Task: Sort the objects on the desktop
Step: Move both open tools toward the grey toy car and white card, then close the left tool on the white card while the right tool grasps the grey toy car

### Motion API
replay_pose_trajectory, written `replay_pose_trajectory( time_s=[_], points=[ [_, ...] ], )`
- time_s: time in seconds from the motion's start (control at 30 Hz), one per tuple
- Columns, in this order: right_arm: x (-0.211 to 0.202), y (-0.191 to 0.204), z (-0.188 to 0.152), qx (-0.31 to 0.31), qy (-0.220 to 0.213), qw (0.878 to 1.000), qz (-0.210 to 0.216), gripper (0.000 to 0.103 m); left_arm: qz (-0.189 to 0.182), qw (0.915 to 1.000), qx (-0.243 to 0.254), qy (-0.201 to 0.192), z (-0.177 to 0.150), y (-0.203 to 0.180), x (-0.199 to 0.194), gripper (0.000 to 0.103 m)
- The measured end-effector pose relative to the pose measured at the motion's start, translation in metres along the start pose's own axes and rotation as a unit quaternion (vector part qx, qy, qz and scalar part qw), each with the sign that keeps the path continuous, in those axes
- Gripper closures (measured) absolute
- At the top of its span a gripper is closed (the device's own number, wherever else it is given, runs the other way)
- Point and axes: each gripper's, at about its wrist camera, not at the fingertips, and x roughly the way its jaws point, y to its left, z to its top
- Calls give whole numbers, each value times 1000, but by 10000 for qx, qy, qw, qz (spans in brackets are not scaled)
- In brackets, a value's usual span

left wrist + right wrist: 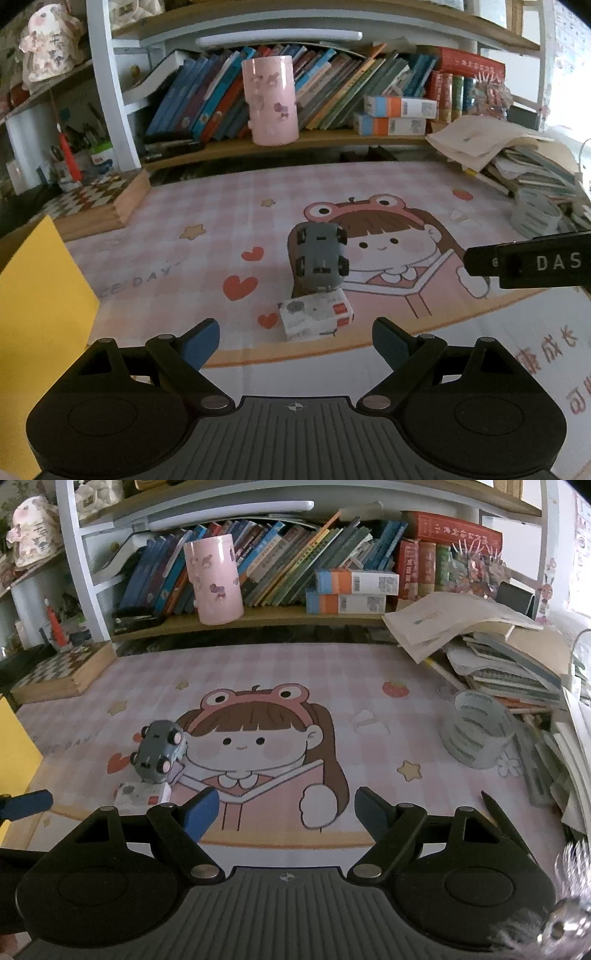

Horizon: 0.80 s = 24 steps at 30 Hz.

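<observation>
The toy car (321,256) lies on the desk mat (192,273), just behind the small box (316,318).

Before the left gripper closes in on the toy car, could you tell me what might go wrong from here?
1. The toy car lies tipped with its wheels exposed, leaning against the small white box; nudging either may make it roll or topple.
2. The left gripper is open with the box nearest its fingers, so it may catch the box instead of the car.
3. The right gripper sits close alongside; the two tools could collide.
</observation>
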Motion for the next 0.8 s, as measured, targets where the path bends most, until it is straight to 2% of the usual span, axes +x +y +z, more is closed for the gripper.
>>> replay_pose_trajectory(
  time_s=[0.4,0.5,0.63,0.8],
  points=[
    [15,6,13,-186,22,9997,142,24,127,9995,-287,93,7,-9,39,15],
    [18,8,15,-306,24,9994,157,24,152,9991,-373,119,7,-11,46,22],
    [25,10,18,-390,54,9991,151,24,92,9986,-493,196,5,-10,53,48],
    [30,18,21,-495,50,9983,290,24,99,9973,-693,220,0,2,43,49]
  ],
)
